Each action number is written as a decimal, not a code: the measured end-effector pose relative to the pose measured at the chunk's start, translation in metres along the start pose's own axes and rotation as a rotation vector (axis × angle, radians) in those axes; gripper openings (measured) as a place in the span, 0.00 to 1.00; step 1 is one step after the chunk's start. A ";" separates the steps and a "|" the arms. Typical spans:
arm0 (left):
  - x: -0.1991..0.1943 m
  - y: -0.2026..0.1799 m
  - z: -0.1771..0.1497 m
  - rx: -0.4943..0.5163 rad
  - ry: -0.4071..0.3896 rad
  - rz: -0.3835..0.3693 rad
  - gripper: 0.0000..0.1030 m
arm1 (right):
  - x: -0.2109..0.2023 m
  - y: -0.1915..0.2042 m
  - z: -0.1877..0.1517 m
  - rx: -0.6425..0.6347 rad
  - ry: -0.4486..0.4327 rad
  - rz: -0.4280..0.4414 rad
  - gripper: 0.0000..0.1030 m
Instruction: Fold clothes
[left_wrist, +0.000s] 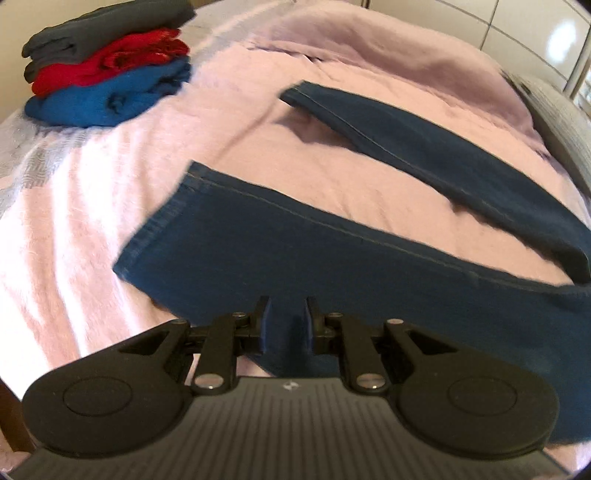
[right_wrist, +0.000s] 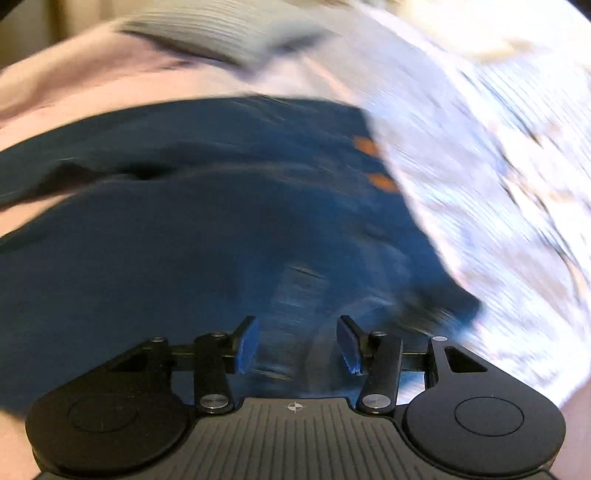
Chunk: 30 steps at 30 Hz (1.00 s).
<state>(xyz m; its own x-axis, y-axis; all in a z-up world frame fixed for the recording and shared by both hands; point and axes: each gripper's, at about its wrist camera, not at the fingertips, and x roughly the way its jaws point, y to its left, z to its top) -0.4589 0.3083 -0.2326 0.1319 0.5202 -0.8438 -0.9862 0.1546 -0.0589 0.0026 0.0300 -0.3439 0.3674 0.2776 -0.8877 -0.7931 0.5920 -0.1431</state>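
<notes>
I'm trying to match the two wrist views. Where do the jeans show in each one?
Left wrist: the jeans run from centre to right, two legs spread apart.
Right wrist: the jeans fill the blurred centre and left.
Shared landmark: the pink bedspread under them.

Bright, soft daylight washes out the pink bedspread (left_wrist: 74, 221) in the left view; fisheye bending curves the edges. The right view is heavily motion-blurred, especially the pale patterned cloth (right_wrist: 480, 184).

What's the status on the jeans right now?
Left gripper narrowly open over a jeans leg, gripping nothing. Right gripper open over the jeans, view blurred. Legs spread apart, unfolded. Folded stack sits clear.
</notes>
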 end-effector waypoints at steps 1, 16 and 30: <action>0.007 0.003 -0.002 0.032 0.010 -0.001 0.16 | -0.002 0.007 -0.001 -0.003 0.000 0.004 0.49; -0.014 0.013 0.003 0.162 -0.022 -0.099 0.17 | -0.028 0.054 -0.003 -0.003 -0.056 0.045 0.49; -0.071 0.013 -0.010 0.076 0.064 0.122 0.15 | -0.048 0.001 -0.024 0.130 0.077 0.061 0.50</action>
<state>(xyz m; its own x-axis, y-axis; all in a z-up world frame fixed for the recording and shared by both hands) -0.4820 0.2651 -0.1783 0.0030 0.4845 -0.8748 -0.9838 0.1580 0.0841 -0.0269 -0.0009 -0.3119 0.2783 0.2602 -0.9246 -0.7411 0.6705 -0.0344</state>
